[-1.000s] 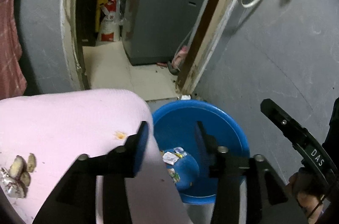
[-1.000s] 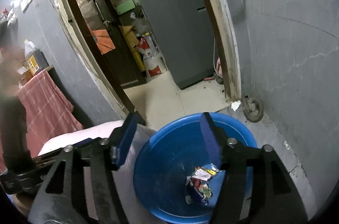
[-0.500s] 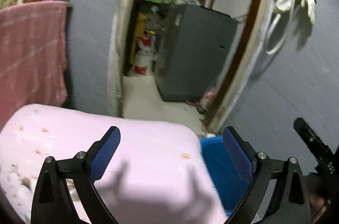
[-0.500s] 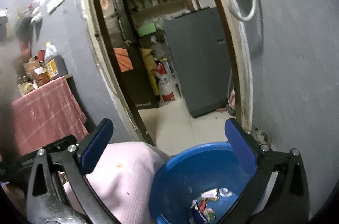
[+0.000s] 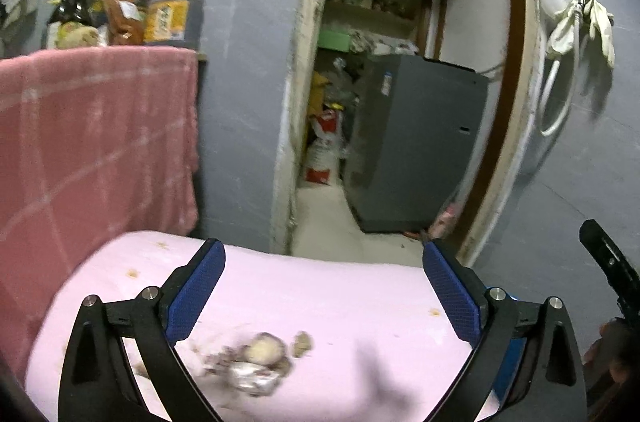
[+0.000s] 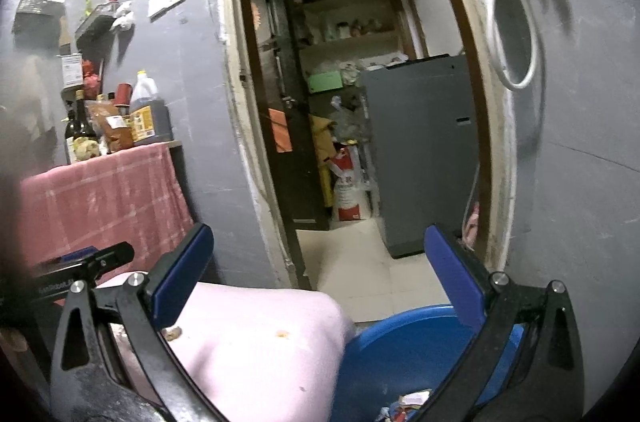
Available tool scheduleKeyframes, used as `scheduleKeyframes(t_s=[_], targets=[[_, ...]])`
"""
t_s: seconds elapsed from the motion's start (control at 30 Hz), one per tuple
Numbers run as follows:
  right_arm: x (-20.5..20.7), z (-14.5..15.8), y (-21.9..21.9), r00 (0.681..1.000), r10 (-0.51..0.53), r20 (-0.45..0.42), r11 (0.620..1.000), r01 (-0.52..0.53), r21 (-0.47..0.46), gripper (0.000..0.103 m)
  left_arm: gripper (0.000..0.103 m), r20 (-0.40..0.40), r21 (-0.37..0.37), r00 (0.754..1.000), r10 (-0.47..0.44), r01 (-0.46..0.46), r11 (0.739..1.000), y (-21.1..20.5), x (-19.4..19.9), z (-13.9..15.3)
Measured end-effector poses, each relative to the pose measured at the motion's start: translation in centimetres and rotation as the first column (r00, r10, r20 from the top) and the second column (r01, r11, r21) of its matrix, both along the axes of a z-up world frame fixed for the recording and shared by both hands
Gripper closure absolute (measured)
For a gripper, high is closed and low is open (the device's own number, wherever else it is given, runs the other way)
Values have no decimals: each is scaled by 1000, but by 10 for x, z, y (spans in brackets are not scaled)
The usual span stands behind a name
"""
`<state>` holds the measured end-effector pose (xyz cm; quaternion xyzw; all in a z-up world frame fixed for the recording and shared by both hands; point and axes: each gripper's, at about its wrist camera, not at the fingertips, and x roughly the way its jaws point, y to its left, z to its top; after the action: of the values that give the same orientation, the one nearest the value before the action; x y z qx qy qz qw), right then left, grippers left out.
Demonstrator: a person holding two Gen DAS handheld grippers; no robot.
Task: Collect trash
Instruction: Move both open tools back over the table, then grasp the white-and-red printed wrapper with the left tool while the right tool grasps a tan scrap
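A small pile of food scraps and crumpled foil [image 5: 256,362] lies on the pink-covered surface [image 5: 328,306], low in the left wrist view. My left gripper [image 5: 324,286] hovers above it with its jaws opening wide and nothing between the pads. To the right of the pink surface [image 6: 260,342] stands a blue basin [image 6: 400,354] with wrappers [image 6: 412,404] at its bottom. Above the basin's near rim my right gripper [image 6: 320,270] is open and empty. A black part of the left gripper shows at that view's left edge.
A red checked cloth [image 5: 92,150] hangs over a counter with bottles [image 5: 172,10] at the left. Straight ahead is a doorway with a grey appliance [image 5: 412,150] and a red and white sack [image 6: 352,190]. A white hose and gloves [image 5: 576,22] hang on the right wall.
Both grippers opened wide and tilted upward. The left view swung from the basin over to the pink surface, so the scraps now lie below its fingers. The basin sank low in the right view.
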<state>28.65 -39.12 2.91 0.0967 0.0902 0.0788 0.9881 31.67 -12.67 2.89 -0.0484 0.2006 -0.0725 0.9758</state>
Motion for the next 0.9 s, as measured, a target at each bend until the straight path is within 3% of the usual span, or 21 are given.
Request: scheduleKeyframes(t_s=[0.2, 0.53, 0.9], targets=[[3, 0, 28, 997, 72, 7, 997, -71, -17, 0, 2, 53, 16, 997, 59, -60, 998, 30, -21, -3], [4, -6, 81, 980, 200, 15, 976, -198, -86, 0, 2, 61, 48, 989, 132, -135, 990, 71, -40, -11], [26, -34, 123, 964, 223, -144, 942, -251, -222, 0, 2, -42, 142, 991, 125, -118, 983, 81, -37, -43]])
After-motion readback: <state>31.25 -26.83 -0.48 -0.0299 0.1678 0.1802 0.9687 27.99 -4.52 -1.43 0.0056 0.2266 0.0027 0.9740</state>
